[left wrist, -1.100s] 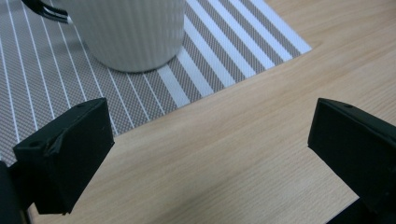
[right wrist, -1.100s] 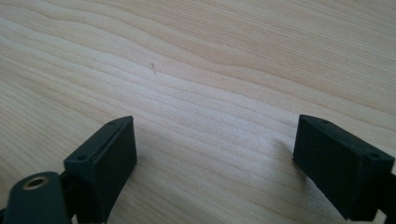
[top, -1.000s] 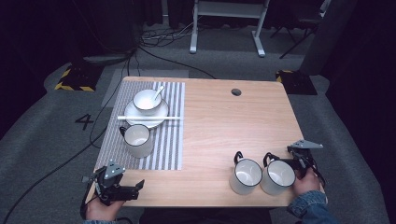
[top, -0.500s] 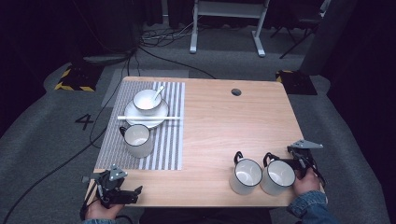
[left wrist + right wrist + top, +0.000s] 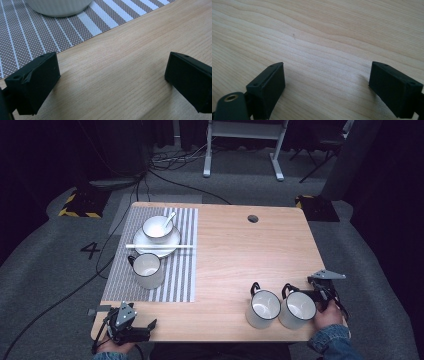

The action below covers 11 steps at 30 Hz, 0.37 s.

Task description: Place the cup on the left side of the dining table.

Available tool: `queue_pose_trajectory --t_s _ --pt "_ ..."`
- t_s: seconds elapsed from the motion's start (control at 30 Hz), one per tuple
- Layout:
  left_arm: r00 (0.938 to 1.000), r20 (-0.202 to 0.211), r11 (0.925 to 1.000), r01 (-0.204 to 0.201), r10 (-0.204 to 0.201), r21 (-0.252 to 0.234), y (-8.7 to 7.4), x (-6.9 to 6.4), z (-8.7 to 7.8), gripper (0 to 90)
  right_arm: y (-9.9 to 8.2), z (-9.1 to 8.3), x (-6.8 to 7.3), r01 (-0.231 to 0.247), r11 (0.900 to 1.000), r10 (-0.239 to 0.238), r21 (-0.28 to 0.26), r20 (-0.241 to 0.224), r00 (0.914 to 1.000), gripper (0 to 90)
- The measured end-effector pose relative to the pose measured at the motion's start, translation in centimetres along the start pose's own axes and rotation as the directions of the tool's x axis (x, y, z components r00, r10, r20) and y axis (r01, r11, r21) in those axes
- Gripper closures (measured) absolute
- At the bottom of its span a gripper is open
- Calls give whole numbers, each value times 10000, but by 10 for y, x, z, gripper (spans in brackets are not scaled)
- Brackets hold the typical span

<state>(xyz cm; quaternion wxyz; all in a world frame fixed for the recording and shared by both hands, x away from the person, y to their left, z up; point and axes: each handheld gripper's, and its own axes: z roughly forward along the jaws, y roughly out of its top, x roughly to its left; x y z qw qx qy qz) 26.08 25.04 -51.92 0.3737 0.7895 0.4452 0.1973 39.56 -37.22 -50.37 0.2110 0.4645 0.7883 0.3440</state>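
Right hand-held gripper (image 5: pixel 320 296) sits at the near right corner of the counter (image 5: pixel 240 250), just beside the right mug (image 5: pixel 297 309), its jaws spread wide with bare wood between them in its own view. Left hand-held gripper (image 5: pixel 131 330) rests at the near left corner, jaws likewise wide apart and holding nothing; its view looks over the edge of the striped placemat (image 5: pixel 37 32) toward the base of a white mug (image 5: pixel 60 5).

Judging by the layout, one place setting looks finished: on the placemat stand a mug (image 5: pixel 148 270), a plate (image 5: pixel 157 241) carrying a bowl (image 5: pixel 157 228) with a spoon (image 5: pixel 169 220) in it, and what seems to be a pair of chopsticks (image 5: pixel 160 246) laid across the plate's near edge, though they are too thin to be sure. Two more mugs, the right one and the left mug (image 5: pixel 263 308), stand touching or nearly so at the near right, handles turned away from the person; they probably remain to be placed.

Light wood, a round cable hole (image 5: pixel 253 218) near the far edge. Grey carpet around, cables trailing, a white frame's legs behind, dark surroundings.
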Motion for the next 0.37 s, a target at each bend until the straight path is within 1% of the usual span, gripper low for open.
queue_pose_trajectory --t_s 0.37 --pt "10000 -30 10000 -3 2 -69 -1 0 0 2 0 0 0 2 10000 -2 -1 0 10000 136"
